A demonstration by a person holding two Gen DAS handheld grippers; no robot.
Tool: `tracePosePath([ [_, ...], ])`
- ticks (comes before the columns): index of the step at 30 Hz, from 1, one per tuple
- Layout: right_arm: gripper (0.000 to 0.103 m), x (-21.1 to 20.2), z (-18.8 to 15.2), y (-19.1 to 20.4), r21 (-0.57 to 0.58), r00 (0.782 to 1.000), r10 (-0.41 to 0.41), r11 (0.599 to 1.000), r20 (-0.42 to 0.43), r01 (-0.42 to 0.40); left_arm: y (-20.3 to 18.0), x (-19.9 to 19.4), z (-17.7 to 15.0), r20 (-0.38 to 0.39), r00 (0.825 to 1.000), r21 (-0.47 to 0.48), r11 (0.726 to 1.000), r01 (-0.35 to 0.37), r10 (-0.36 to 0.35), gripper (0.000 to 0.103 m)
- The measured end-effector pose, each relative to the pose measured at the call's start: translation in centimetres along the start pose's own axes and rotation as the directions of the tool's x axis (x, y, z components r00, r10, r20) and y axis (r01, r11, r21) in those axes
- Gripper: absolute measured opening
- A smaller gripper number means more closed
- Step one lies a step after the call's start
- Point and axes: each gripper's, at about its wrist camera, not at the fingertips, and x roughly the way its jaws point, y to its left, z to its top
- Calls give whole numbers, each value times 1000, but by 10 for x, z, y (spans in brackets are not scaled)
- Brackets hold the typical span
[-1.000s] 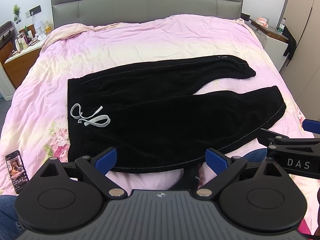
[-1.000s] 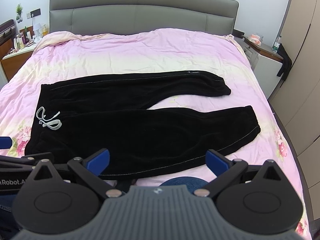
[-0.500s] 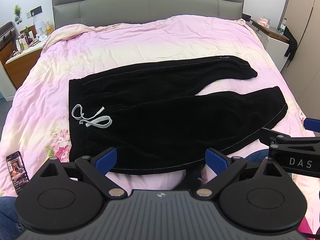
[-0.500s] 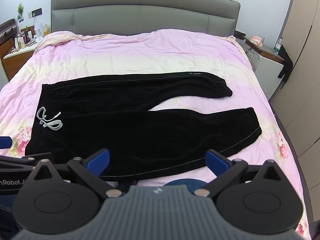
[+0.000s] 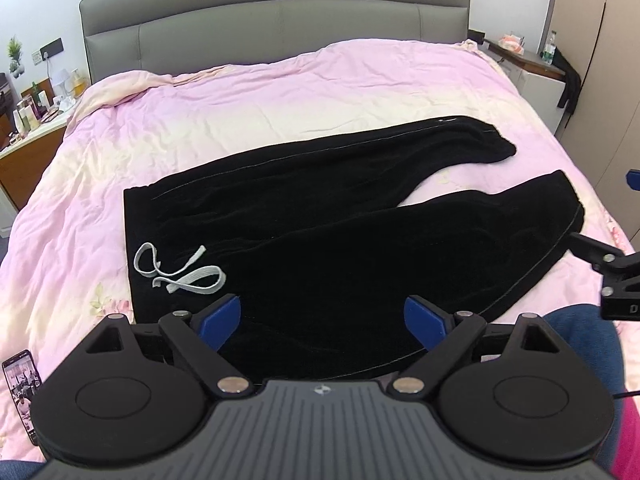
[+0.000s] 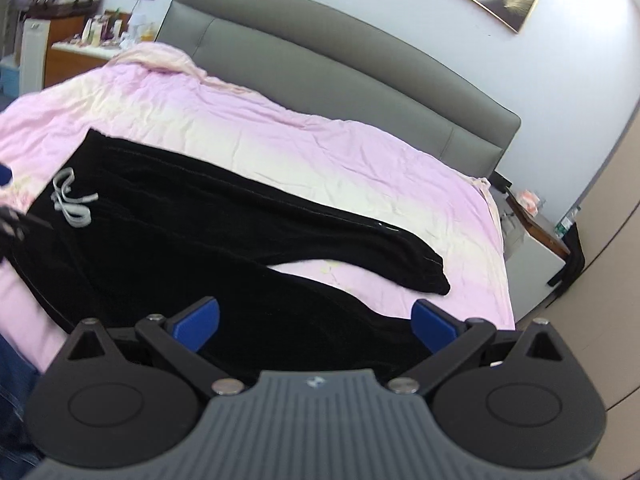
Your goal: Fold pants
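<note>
Black pants (image 5: 320, 232) lie flat on the pink bed (image 5: 280, 92), waistband at the left with a white drawstring (image 5: 180, 272), both legs spread toward the right. My left gripper (image 5: 322, 316) is open and empty, just above the near edge of the pants by the waist. My right gripper (image 6: 316, 320) is open and empty, tilted, over the near leg of the pants (image 6: 240, 240). Its body also shows at the right edge of the left wrist view (image 5: 616, 276).
A grey headboard (image 5: 276, 16) stands at the far end. A phone (image 5: 20, 392) lies at the near left bed edge. Nightstands with bottles stand at the left (image 5: 32, 120) and right (image 5: 532, 64). A wardrobe (image 5: 608, 80) lines the right side.
Both grippers have moved forward over the near edge of the pants. The right gripper has swung right and tilted, so its view is now slanted. Both stay open.
</note>
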Motion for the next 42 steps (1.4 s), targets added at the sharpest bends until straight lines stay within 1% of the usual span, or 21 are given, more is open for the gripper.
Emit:
tracePosePath([
  [2,98,15,-5,-6,-22,1000,19,1000,-16,-19,9,9,-1,-1,1000,-13,1000,-4,4,103],
  [4,98,27,-9,-12,-47,998,62,997,1,-61,20,19,-2,-9,1000,-25,1000,-7,7,94],
  [6,98,41,-14,-16,-91,994,104,991,30,-101,31,27,-5,-2,1000,-30,999,-14,14,92],
  [8,98,53,-18,-19,-143,991,115,984,74,-103,42,34,-8,31,999,-32,999,-10,11,92],
  [10,98,66,-21,-25,-168,985,124,980,118,-103,56,42,-12,85,996,-29,999,24,-21,92],
  [13,98,93,-23,-41,-126,979,165,981,121,-150,76,57,-16,127,991,-22,998,54,-51,92],
  [16,98,114,-27,-50,-158,968,223,966,113,-204,91,77,-19,78,994,-30,997,74,-71,92],
  [18,98,127,-34,-49,-227,973,197,960,123,-166,99,91,-19,3,993,-59,991,121,-121,92],
  [20,98,141,-43,-47,-307,981,153,945,118,-110,101,100,-20,-42,991,-48,991,125,-127,92],
  [23,94,171,-56,-51,-403,988,140,909,66,-102,98,109,-22,-74,988,34,990,136,-133,91],
  [25,90,185,-67,-56,-465,988,149,878,38,-115,93,113,-23,-89,988,111,985,135,-125,83],
  [27,80,201,-80,-61,-526,988,157,839,-6,-137,84,119,-27,-108,990,216,970,115,-93,82],
  [28,77,207,-87,-64,-551,986,166,820,-24,-152,78,121,-30,-112,990,278,954,111,-83,82],
  [29,77,213,-95,-67,-582,982,185,794,-46,-177,73,124,-34,-116,991,343,933,110,-74,82],
  [30,77,217,-105,-70,-614,976,208,763,-66,-204,67,126,-38,-117,990,416,902,115,-73,82],
  [32,76,224,-125,-75,-669,964,238,699,-115,-253,57,129,-48,-116,991,562,818,123,-68,82],
  [33,72,229,-136,-76,-695,961,237,667,-146,-270,53,131,-54,-116,992,624,773,117,-57,83],
  [34,66,233,-146,-76,-716,959,230,640,-168,-279,49,132,-60,-112,993,670,735,107,-43,83],
  [35,65,237,-154,-76,-732,956,226,617,-186,-288,46,134,-65,-108,994,700,708,98,-30,84],
  [39,65,249,-187,-72,-774,936,234,527,-263,-349,35,146,-86,-162,986,740,657,142,-31,85],
  [42,65,257,-210,-69,-821,941,222,464,-256,-333,26,154,-105,-168,986,797,587,141,-7,86],
])
